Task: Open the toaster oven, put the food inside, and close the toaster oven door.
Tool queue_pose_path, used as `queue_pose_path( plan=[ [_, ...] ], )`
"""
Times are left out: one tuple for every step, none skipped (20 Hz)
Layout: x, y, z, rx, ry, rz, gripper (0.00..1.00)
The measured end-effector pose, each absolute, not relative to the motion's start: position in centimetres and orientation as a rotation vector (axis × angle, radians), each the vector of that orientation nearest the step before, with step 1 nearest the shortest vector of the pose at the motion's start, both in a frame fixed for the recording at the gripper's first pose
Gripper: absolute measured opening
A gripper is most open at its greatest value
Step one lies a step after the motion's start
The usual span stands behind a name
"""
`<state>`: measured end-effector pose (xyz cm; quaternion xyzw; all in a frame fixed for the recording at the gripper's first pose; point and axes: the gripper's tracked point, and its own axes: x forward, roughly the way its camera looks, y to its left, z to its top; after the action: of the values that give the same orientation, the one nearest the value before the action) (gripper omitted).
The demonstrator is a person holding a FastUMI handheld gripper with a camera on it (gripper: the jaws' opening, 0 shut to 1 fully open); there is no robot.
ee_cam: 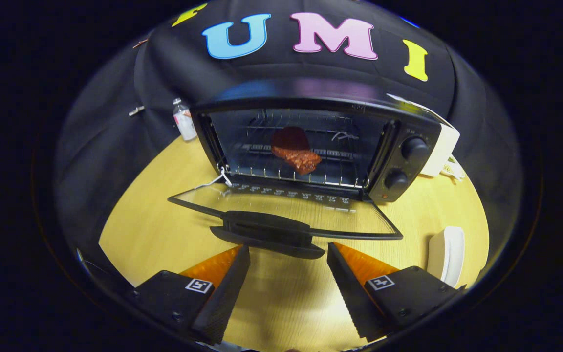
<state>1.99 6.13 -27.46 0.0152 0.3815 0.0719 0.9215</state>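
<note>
The toaster oven (311,142) stands on the counter (140,230) straight ahead of the gripper (289,254), its door (281,215) dropped flat toward the fingers. The food (295,149), a reddish-brown slab, lies on the wire rack (306,181) inside the cavity, well beyond the fingertips. The door's black handle (267,232) sits just ahead of the fingers, roughly centred on the gap between them, and does not touch either one.

The gripper is spread wide and holds nothing; bare counter shows between its two fingers. Open counter runs to the left of the door. To the right, a white object (447,254) lies near the right finger, and another white item (445,146) rests against the oven's side by the two knobs (406,164). A small bottle (184,119) stands by the oven's left rear corner.

The gripper looks level and slightly down, squared to the oven's front.
</note>
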Motion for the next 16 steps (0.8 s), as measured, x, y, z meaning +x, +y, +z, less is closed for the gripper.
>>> queue_pose_path(
  plan=[
    [2.5,6.0,-26.4,0.039,0.753,0.147,0.98],
    [3.1,5.9,-25.3,0.044,0.721,0.143,0.98],
    [3.7,5.9,-24.3,0.053,0.695,0.137,0.99],
    [4.4,5.7,-23.3,0.065,0.676,0.125,0.98],
    [4.8,5.4,-22.1,0.080,0.661,0.110,0.99],
    [5.3,5.3,-20.8,0.099,0.640,0.101,0.99],
    [5.2,5.1,-19.5,0.113,0.616,0.094,0.99],
    [5.2,4.9,-18.7,0.119,0.595,0.087,0.99],
    [5.7,4.7,-18.1,0.120,0.577,0.083,0.99],
    [5.6,4.4,-17.3,0.119,0.562,0.085,0.99],
    [5.5,4.1,-16.5,0.117,0.541,0.090,0.98],
    [5.2,3.7,-15.7,0.109,0.521,0.092,0.98],
    [4.7,3.1,-14.5,0.098,0.496,0.089,0.98],
    [4.4,2.6,-13.2,0.090,0.466,0.087,0.98],
    [4.1,2.2,-11.8,0.081,0.433,0.087,0.98],
    [3.8,1.6,-10.3,0.066,0.398,0.082,0.98]
  ],
)
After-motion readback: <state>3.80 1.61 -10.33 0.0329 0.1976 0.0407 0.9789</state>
